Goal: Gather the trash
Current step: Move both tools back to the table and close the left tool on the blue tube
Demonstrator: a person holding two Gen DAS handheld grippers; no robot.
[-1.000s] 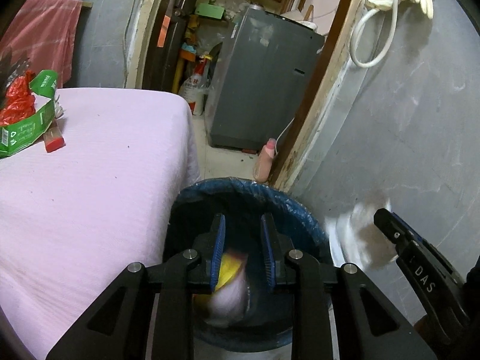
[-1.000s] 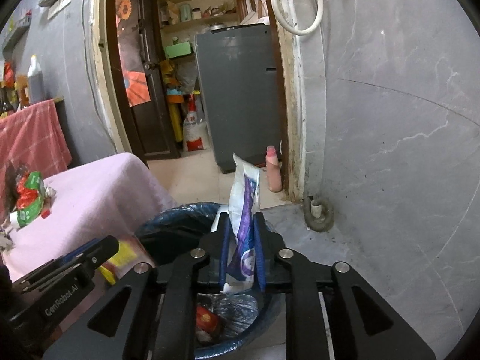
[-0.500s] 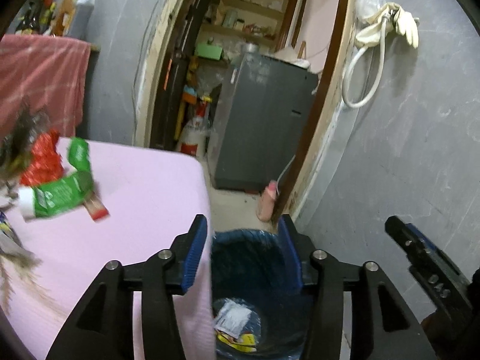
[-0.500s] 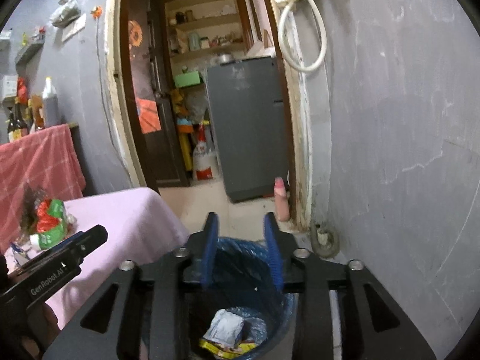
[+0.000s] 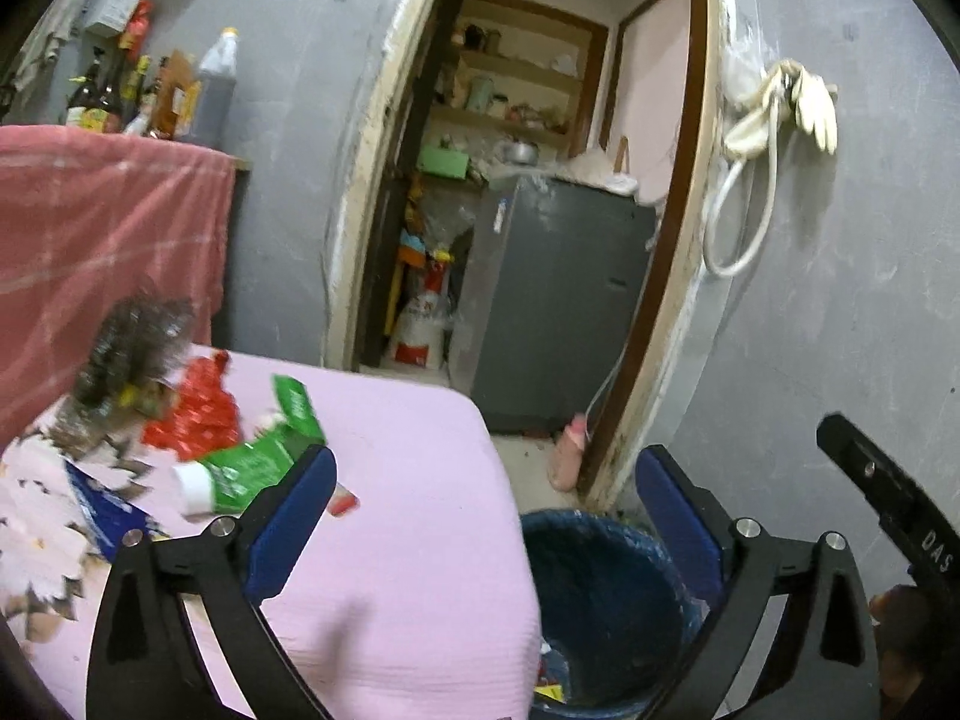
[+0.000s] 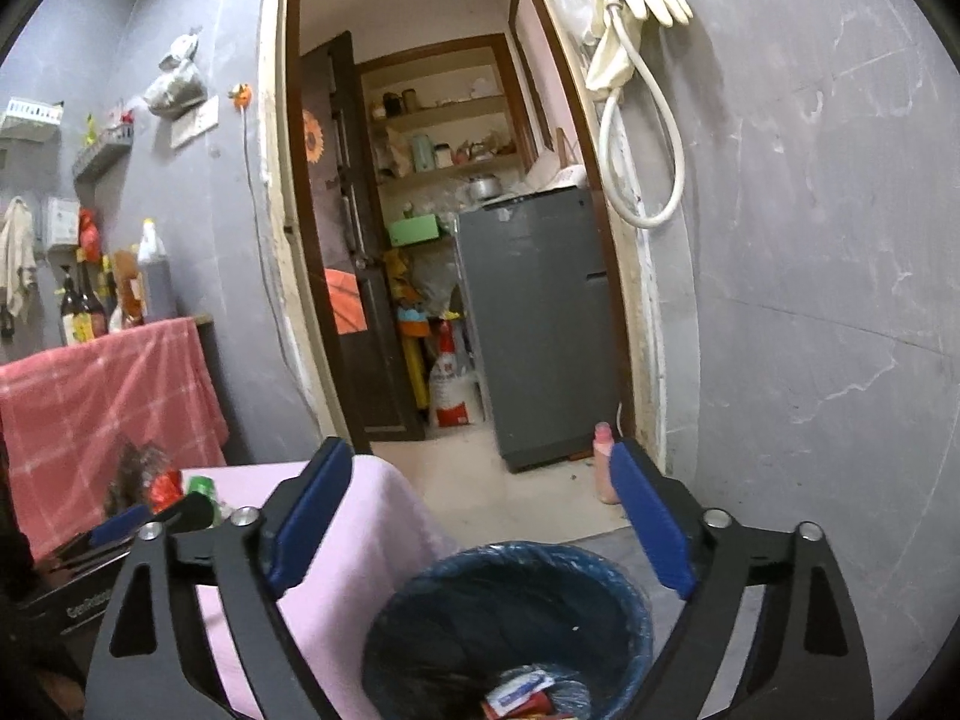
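A blue-lined trash bin [image 5: 606, 600] stands on the floor beside the pink-covered table [image 5: 414, 540]; it also shows in the right wrist view [image 6: 510, 618] with wrappers [image 6: 519, 693] inside. My left gripper [image 5: 486, 510] is wide open and empty, above the table edge and bin. My right gripper [image 6: 480, 516] is wide open and empty above the bin. On the table lie a green carton [image 5: 252, 462], a red wrapper [image 5: 198, 414], a dark crinkled wrapper [image 5: 129, 348] and a blue packet [image 5: 102, 510].
A grey wall [image 6: 810, 300] is close on the right. A doorway leads to a grey fridge [image 6: 534, 324]. A pink bottle [image 6: 605, 468] stands on the floor by the door frame. A red cloth [image 5: 102, 252] hangs behind the table.
Both grippers let their trash fall into the bin, opened wide and rose. The left one has swung left toward the table's trash pile.
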